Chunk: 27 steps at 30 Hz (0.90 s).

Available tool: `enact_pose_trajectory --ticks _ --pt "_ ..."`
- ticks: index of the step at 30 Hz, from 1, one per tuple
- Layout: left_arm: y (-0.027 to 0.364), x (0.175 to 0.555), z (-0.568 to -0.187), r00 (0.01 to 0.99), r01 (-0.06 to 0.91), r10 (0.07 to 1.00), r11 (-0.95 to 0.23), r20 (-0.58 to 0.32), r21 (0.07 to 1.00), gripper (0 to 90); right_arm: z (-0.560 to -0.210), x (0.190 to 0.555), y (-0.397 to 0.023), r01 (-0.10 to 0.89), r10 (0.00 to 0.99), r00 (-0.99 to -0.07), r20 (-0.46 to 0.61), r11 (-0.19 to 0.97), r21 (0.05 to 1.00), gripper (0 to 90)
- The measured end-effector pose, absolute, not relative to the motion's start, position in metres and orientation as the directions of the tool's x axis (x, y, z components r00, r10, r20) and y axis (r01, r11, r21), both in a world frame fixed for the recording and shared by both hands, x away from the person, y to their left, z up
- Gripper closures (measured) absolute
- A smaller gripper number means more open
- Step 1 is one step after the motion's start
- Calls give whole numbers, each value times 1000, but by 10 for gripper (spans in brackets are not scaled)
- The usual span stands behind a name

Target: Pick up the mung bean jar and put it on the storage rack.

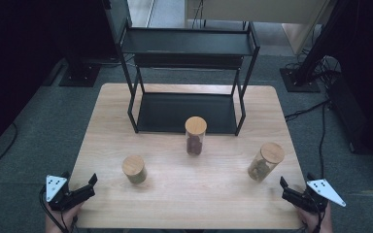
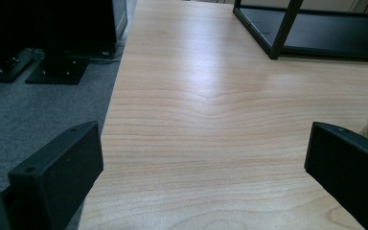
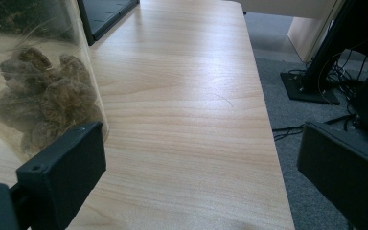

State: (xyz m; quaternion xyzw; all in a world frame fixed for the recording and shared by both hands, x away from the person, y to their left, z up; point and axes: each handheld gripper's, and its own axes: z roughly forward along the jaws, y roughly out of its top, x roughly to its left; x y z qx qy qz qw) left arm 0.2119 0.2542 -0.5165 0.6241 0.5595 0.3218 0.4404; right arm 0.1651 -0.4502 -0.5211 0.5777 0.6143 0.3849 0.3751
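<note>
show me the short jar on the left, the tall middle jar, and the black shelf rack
Short jar (image 1: 134, 165), high view, on its wooden lid.
Tall middle jar (image 1: 195, 125), high view, on its wooden lid.
Black shelf rack (image 1: 187, 42), high view, on its top shelf.

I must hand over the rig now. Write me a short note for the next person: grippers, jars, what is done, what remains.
Left gripper: open, empty, at the table's near left corner.
Right gripper: open, empty, at the near right edge, close to the right jar.
Jars: three with wooden lids, all on the table; the left jar and right jar nearer, the middle jar just in front of the black rack.
Done: nothing; no jar is gripped, and none is on the rack.
Left: probably moving the jars onto the rack.
</note>
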Motion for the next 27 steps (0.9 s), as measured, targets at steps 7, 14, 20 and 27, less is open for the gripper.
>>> enact_pose_trajectory --ticks 7,14,20,27 --pt "251 213 -517 183 417 977 24 -110 909 0 -521 165 -450 419 999 -48 -22 41 907 26" --pt "244 213 -517 214 420 971 7 -107 907 0 -521 165 -449 423 999 -45 -29 45 905 26" --pt "236 214 -517 237 429 965 -4 -108 903 0 -521 165 -448 422 998 -43 -34 49 905 26" --pt "230 214 -517 262 431 958 -9 -115 902 0 -521 165 -448 420 999 -39 -37 50 906 26"
